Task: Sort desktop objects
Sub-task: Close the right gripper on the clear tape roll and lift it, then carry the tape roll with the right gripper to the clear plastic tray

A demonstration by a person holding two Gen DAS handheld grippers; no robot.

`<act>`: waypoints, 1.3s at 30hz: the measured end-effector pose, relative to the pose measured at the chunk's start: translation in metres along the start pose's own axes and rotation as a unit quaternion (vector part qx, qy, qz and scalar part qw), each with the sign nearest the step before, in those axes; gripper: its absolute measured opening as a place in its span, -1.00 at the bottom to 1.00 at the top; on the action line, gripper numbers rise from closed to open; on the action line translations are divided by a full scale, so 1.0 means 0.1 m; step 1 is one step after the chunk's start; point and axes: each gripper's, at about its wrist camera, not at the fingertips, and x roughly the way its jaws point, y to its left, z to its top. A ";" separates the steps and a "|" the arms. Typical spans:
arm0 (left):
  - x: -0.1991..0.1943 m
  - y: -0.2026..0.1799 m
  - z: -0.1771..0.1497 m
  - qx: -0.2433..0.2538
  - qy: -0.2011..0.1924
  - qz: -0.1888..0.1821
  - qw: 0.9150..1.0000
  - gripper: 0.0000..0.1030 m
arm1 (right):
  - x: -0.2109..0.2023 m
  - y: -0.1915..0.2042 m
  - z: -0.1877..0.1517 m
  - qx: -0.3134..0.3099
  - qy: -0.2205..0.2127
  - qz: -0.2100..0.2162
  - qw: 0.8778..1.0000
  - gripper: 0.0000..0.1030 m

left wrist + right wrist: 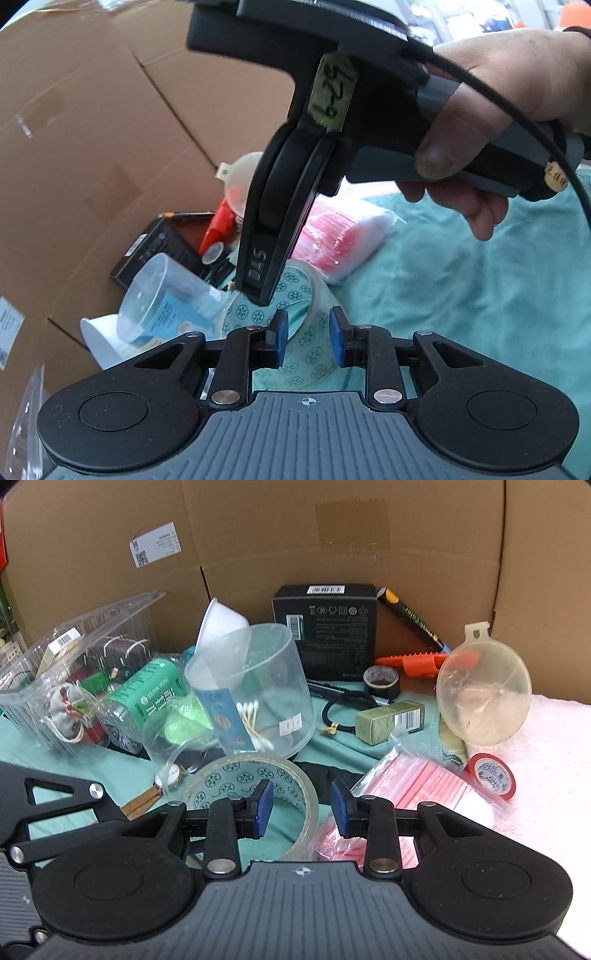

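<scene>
A clear tape roll (255, 786) with a green flower-print core lies on the teal cloth (122, 771). My right gripper (302, 808) is open, its blue pads straddling the roll's right wall. The roll also shows in the left wrist view (306, 332), where my left gripper (306, 338) is open around its near wall. The right gripper's body (280, 221) hangs over the roll from above. A bag of red zip bags (424, 786) lies right of the roll.
A clear round container (255, 694) with cotton swabs, a green bottle (155, 701), a clear clamshell box (70, 679), a black box (325, 627), a funnel (484, 694), red tape (491, 775) and a wristwatch (166, 779) crowd the cloth. Cardboard walls (332, 535) stand behind. A pink towel (554, 760) lies right.
</scene>
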 end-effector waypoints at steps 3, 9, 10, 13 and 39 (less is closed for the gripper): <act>0.02 0.00 -0.02 0.026 -0.001 -0.014 1.000 -0.58 | 0.06 -0.01 0.01 -0.005 0.006 0.000 1.000 -0.50; 0.00 0.00 -0.09 0.013 -0.011 -0.016 1.000 -0.60 | 0.11 0.09 0.01 -0.048 0.006 -0.028 0.998 -0.66; -0.01 0.00 -0.10 0.002 -0.011 -0.015 1.000 -0.61 | 0.09 0.09 0.00 -0.047 0.001 -0.030 0.998 -0.66; -0.06 -0.03 -0.13 -0.030 -0.010 -0.007 0.999 -0.60 | -0.01 0.06 -0.01 -0.022 -0.010 -0.023 0.999 -0.68; -0.34 0.56 -0.52 -0.454 0.055 0.017 0.889 -0.40 | -0.59 0.52 -0.57 -0.014 -0.087 -0.125 0.988 -0.74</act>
